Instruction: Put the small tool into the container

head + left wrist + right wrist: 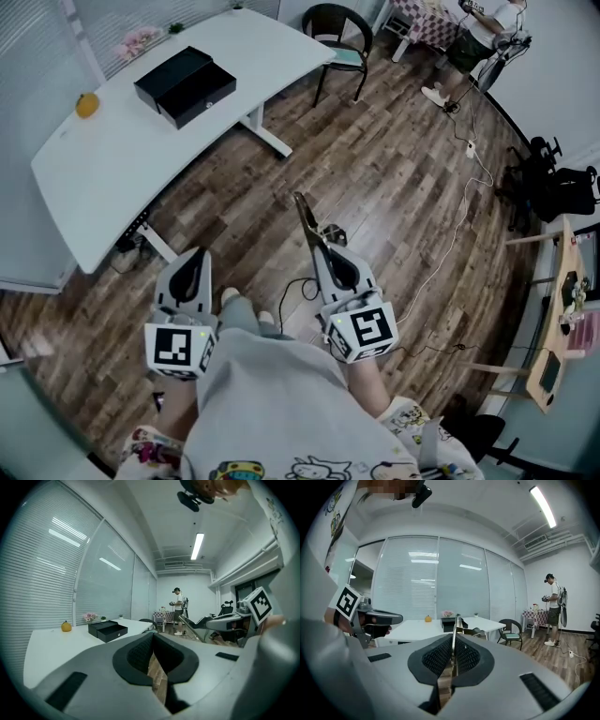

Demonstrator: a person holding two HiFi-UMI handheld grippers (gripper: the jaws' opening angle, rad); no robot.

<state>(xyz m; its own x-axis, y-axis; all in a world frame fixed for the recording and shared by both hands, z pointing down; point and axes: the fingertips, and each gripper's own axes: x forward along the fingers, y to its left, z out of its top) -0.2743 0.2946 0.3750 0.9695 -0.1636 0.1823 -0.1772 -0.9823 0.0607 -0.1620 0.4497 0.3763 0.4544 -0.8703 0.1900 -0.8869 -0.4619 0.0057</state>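
The small tool [307, 217], a thin strip of pale metal, was clamped in my right hand-held gripper [325, 249]. The pads were drawn tight on its near end, and the rest stuck out forward past the tips, over the wooden floor [394, 178]. In the right gripper view it rose straight up the middle of the jaws, with the black container [446, 622] almost in line behind it. That container sat on the white surface [112, 169], well apart from the tool, with an orange fruit [86, 105] further along the same surface. It looked open-topped to me, though I could not make out its inside from there. My left hand-held gripper [195, 255] hung beside the right one, jaws closed on nothing. I judged the pick-up done and the carry in hand. The next move called for taking the tool across the floor to the surface and bringing the right hand-held gripper over the open compartment. It then had to come down until the tool was inside the walls, and only then could the jaws part. The thin metal might twist in the grip on the way.
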